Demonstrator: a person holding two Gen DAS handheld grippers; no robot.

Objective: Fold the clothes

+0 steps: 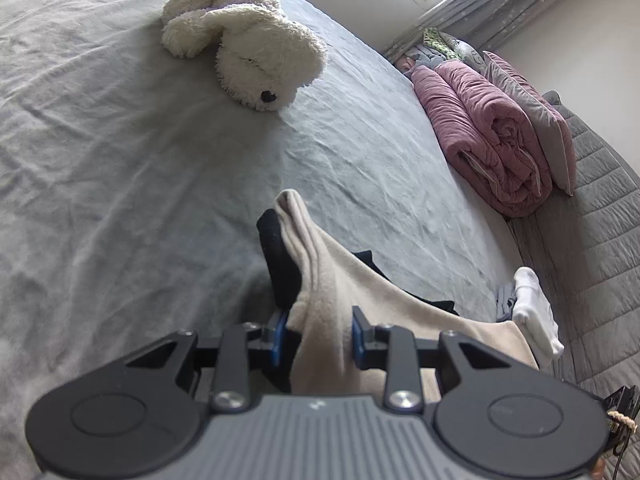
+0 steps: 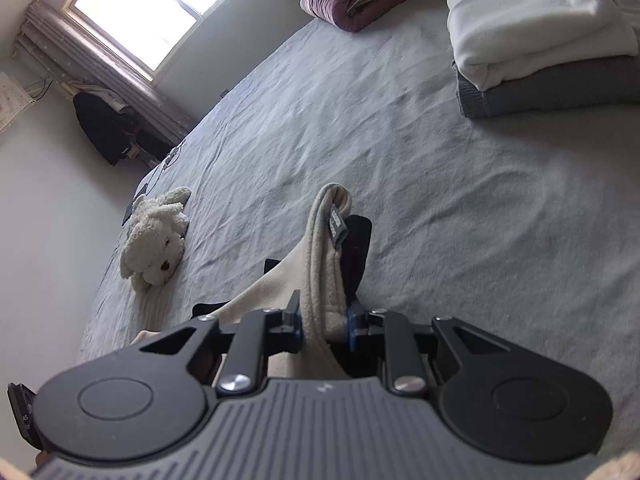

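A beige fleece garment with a black outer side is held up above the grey bed sheet. My left gripper is shut on one bunched edge of it; the cloth runs off to the right. In the right wrist view my right gripper is shut on another bunched edge of the same garment, which has a grey label near its tip. The cloth sags between the two grippers.
A white plush dog lies on the bed, also in the right wrist view. A rolled pink quilt and pillow lie at the bed's edge. Folded white and grey clothes are stacked. White socks lie at right.
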